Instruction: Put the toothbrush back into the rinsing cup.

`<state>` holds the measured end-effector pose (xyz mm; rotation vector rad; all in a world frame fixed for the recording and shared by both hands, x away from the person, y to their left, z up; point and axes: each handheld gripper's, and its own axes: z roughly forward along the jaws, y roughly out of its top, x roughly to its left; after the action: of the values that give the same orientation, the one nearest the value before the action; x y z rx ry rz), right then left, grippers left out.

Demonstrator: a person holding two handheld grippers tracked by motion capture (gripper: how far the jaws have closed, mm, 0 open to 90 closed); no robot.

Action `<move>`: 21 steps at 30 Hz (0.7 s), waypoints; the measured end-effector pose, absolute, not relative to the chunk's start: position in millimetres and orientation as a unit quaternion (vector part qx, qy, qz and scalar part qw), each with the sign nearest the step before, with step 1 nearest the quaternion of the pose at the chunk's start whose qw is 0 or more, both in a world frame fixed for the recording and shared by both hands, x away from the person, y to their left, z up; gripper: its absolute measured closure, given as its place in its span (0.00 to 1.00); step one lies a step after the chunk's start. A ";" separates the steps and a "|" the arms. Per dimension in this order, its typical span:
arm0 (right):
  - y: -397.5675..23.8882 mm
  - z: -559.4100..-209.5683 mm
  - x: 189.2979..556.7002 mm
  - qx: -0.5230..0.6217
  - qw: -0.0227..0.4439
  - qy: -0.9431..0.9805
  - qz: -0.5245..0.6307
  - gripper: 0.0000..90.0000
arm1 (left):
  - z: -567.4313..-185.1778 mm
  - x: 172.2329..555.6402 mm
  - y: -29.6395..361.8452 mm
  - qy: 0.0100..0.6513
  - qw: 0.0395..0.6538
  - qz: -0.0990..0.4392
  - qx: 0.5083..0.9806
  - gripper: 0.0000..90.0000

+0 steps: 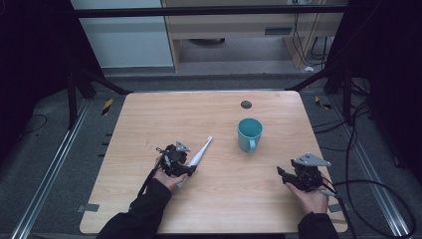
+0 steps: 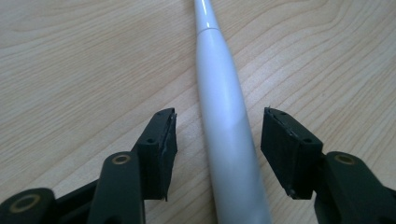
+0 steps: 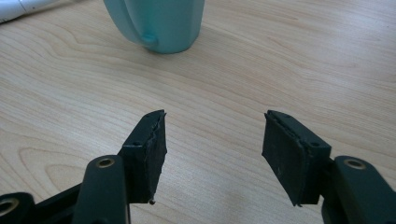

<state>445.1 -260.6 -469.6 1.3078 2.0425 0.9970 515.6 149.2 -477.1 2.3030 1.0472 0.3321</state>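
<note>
Jaws of the left gripper (image 2: 217,154) stand apart on either side of the white toothbrush (image 2: 223,116), which lies flat on the table (image 1: 149,119), pads not yet touching it. Closing squarely on the handle seems the next need; the right gripper (image 3: 212,154) waits open and empty near the teal mug (image 1: 249,133).

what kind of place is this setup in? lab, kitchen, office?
Most likely a lab or data-collection rig, not a home. A bare wooden table stands inside a dark metal frame, with loose cables trailing over the grey floor and floor rails alongside. Only a white electric toothbrush and a teal mug sit on it.
</note>
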 end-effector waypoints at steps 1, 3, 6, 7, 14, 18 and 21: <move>-260.6 -469.7 445.2 0.482 0.256 0.753 0.368 0.44 | -477.4 515.8 149.1 0.391 0.290 0.123 0.865 0.55; -260.5 -469.9 445.4 0.480 0.256 0.754 0.368 0.44 | -477.6 516.3 149.1 0.390 0.288 0.119 0.866 0.60; -260.6 -469.9 445.3 0.480 0.255 0.754 0.368 0.44 | -478.6 517.3 147.8 0.389 0.285 0.113 0.869 0.62; -260.7 -469.8 445.3 0.479 0.255 0.754 0.369 0.44 | -479.1 517.7 147.2 0.390 0.282 0.113 0.869 0.63; -260.5 -469.4 444.9 0.478 0.255 0.755 0.369 0.45 | -479.1 517.8 146.0 0.384 0.261 0.104 0.880 0.67; -260.5 -469.5 445.1 0.477 0.254 0.757 0.368 0.45 | -477.4 516.9 147.4 0.379 0.253 0.103 0.884 0.64; -260.6 -469.5 445.1 0.476 0.254 0.757 0.368 0.45 | -474.0 517.0 148.5 0.376 0.244 0.096 0.889 0.65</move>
<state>445.1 -260.6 -469.5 1.2928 2.0578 1.0009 517.0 148.5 -474.0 2.4269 1.0271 0.2608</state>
